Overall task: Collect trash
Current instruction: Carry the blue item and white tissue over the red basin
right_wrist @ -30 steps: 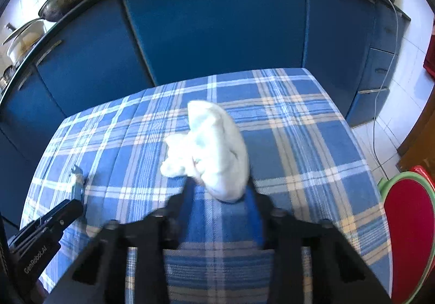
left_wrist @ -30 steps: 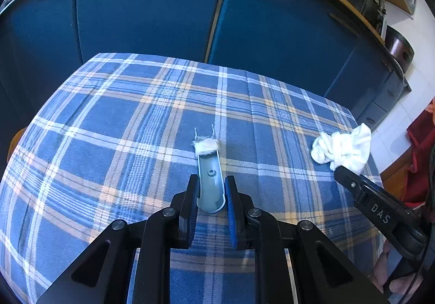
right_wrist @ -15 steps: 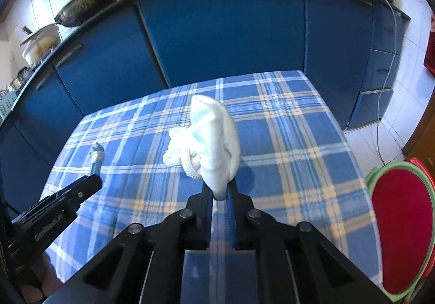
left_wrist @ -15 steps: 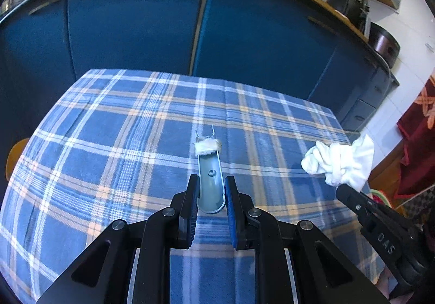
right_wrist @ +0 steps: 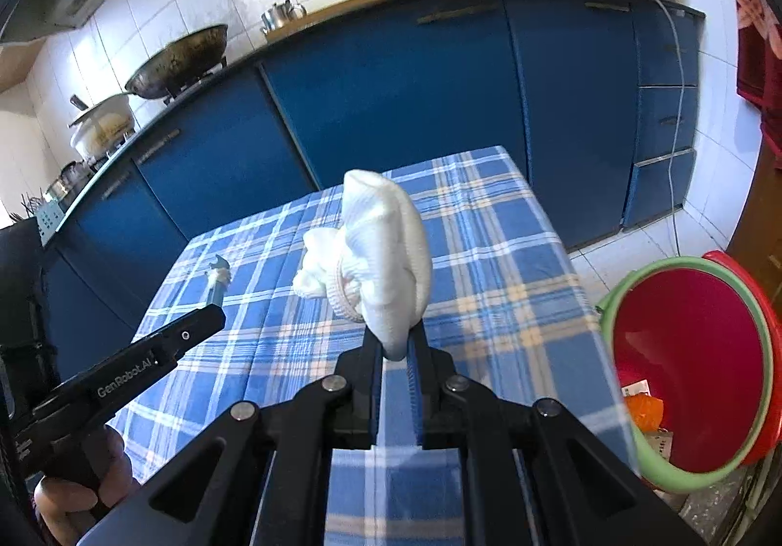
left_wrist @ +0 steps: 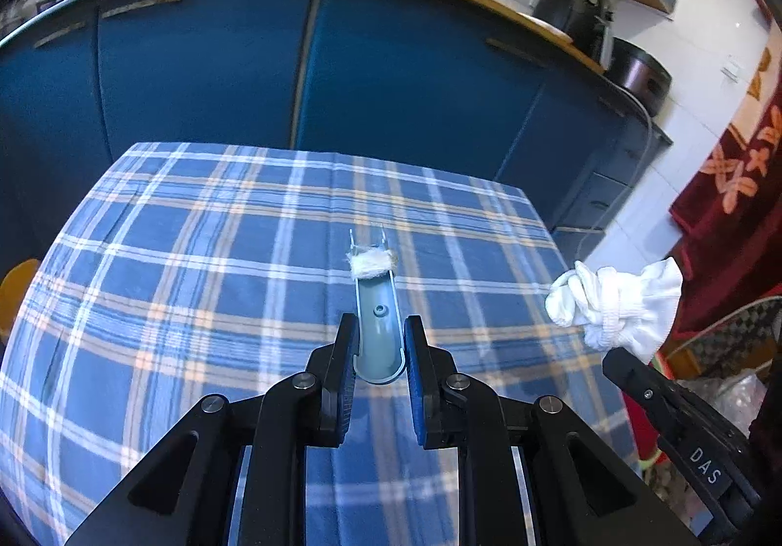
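In the right wrist view a crumpled white cloth (right_wrist: 381,252) fills the centre of the frame, standing up from the right gripper (right_wrist: 394,353). The jaws are clamped on its lower tip, almost fully closed, and the cloth is lifted clear of the blue checked tablecloth (right_wrist: 488,252); its bulk hides the part of the table behind it. The same cloth shows at the right edge of the left wrist view (left_wrist: 616,306).

In the left wrist view the left gripper (left_wrist: 379,353) is closed on the rounded end of a small grey plastic handle (left_wrist: 379,331), which points away up the middle of the frame. A tuft of white fluff (left_wrist: 371,261) sits across its far end, and two thin prongs stick out beyond; what the tool is stays hard to make out. In the right wrist view only its tip (right_wrist: 217,279) shows at centre left, past the other gripper's finger.

At the lower right of the right wrist view a red bin with a green rim (right_wrist: 694,370) stands on the floor just beside the table's edge, partly cut off by the frame. Inside it an orange scrap (right_wrist: 642,411) and some paper show, too blurred to name. A person's hand (right_wrist: 78,487) is partly visible at the lower left corner. Blue cabinets (right_wrist: 391,96) run behind the table.
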### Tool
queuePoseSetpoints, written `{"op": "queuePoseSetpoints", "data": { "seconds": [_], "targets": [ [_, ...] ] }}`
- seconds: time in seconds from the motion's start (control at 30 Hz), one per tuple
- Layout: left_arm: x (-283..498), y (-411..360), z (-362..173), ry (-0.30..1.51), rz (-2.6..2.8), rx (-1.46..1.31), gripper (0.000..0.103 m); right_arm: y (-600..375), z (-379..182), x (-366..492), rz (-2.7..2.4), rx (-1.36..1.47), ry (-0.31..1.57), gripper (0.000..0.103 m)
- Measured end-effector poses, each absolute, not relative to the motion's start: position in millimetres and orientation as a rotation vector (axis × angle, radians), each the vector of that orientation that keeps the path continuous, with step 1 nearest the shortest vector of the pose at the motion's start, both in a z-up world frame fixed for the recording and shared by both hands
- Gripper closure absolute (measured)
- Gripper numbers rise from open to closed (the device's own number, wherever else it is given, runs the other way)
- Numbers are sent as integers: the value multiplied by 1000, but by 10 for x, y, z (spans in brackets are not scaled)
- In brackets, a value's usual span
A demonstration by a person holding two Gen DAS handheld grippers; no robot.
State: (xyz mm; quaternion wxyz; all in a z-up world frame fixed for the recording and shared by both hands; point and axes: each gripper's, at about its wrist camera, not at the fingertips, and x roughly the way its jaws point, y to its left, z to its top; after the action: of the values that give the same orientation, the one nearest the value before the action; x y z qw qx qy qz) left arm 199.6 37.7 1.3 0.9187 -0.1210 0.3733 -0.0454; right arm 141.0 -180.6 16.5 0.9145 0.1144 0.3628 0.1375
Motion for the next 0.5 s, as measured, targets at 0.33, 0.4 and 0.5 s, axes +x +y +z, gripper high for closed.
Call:
{"op": "queuePoseSetpoints", "data": {
  "seconds": [0.33,0.4,0.5],
  "targets": [
    [1765,39,229,739,-172,-201,84,-2222,272,1032,230,288,706,92],
    [1740,-74,253,740,-197,-191,84,-2318,276,979,213,296,700,92],
    [1717,-254,269,745,-236,-181,84,-2484,283,890,183,308,693,92]
  ]
}}
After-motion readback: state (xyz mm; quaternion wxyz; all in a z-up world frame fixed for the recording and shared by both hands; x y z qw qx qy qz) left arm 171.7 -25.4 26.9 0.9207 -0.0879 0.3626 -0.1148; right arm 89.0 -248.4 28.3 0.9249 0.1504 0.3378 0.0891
